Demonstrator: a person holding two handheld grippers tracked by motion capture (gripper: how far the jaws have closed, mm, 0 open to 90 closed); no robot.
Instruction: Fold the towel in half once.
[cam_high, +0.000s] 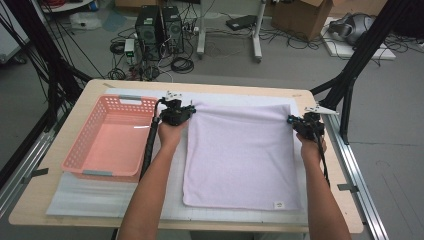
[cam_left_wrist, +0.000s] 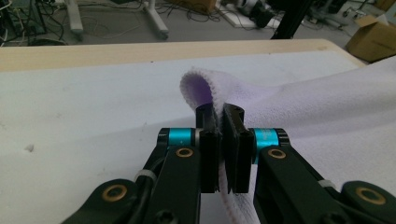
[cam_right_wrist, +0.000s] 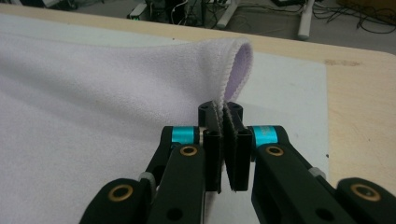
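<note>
Wooden table (cam_high: 65, 200), white mat on top, cables on the floor behind. Lilac towel (cam_high: 240, 155) lies flat at table centre, pink basket (cam_high: 107, 140) at its 9 o'clock. Left gripper (cam_high: 189, 111) clamps the towel's 11 o'clock corner, right gripper (cam_high: 295, 121) its 1 o'clock corner; both corners slightly lifted.

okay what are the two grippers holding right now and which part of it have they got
Both hold the lilac towel. The left gripper is shut on its far left corner, the right gripper on its far right corner.
</note>
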